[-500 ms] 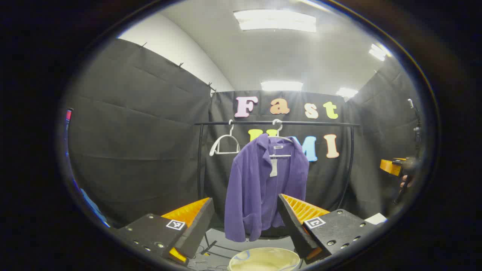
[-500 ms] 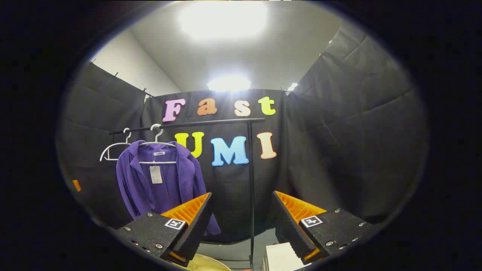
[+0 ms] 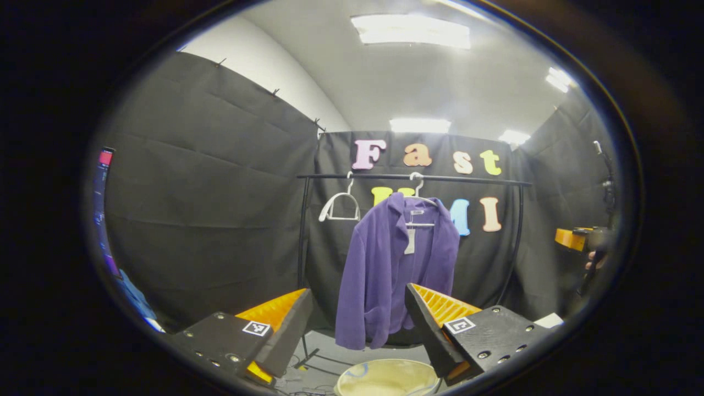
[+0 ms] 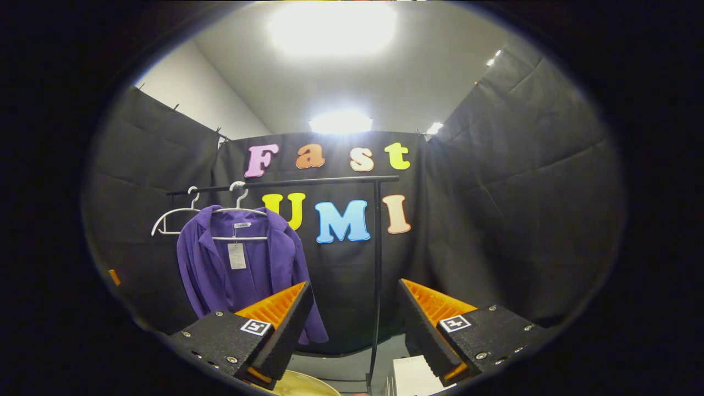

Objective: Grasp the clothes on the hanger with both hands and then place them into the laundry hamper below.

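A purple jacket (image 3: pixel 393 269) hangs on a white hanger (image 3: pixel 421 206) from a black rail (image 3: pixel 412 177), well ahead of my left gripper (image 3: pixel 357 313), which is open with nothing between its fingers. Below it stands the round cream laundry hamper (image 3: pixel 385 378). In the right gripper view the same jacket (image 4: pixel 242 267) hangs to the left on its hanger (image 4: pixel 239 212), and my right gripper (image 4: pixel 355 311) is open and apart from it. The hamper's rim (image 4: pixel 305 385) shows at the bottom. The other gripper (image 3: pixel 577 241) shows far right, held by a hand.
A second, bare white hanger (image 3: pixel 340 204) hangs left of the jacket. The rail's black posts (image 4: pixel 375 275) stand at each end. A white box (image 4: pixel 415 377) sits on the floor by the right post. Black cloth walls close in all round.
Both views have shifted slightly, so the jacket and rail sit a little to the right in each. The jacket still hangs untouched and both grippers stay open.
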`<state>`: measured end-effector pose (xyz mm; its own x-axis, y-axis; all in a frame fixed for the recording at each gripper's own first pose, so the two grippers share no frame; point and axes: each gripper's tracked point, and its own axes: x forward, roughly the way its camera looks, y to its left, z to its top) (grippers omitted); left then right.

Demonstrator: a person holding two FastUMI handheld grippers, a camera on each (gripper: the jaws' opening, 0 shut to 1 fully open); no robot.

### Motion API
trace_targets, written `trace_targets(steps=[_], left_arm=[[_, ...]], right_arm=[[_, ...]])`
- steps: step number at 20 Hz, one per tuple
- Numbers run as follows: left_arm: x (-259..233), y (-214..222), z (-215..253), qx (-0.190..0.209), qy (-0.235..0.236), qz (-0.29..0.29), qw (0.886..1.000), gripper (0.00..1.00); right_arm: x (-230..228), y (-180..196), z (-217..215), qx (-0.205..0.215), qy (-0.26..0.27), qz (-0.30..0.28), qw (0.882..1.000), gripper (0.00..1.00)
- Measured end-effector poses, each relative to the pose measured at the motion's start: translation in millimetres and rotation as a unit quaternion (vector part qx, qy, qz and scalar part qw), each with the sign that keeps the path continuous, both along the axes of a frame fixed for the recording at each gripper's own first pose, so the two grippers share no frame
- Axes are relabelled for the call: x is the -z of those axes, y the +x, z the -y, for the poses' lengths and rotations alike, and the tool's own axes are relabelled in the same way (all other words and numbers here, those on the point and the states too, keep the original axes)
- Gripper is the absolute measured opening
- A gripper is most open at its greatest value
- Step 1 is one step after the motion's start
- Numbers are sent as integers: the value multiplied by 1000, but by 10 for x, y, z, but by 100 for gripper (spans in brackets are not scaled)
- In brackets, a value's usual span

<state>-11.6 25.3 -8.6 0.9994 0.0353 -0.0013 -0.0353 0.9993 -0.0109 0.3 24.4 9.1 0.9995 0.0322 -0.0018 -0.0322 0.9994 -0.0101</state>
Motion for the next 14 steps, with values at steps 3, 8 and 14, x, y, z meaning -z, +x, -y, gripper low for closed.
trace_targets(steps=[3,8,14], left_arm=[[-10,-35,-97,-8,-1,3,1000,98],[6,-4,-226,-19,-3,1,1000,98],[7,244,-94,-11,0,-8,1000,100]], right_arm=[[-41,27,-124,-10,-2,2,1000,95],[-68,59,-359,-31,-7,-5,999,95],[-195,278,-630,-58,-18,-10,998,95]])
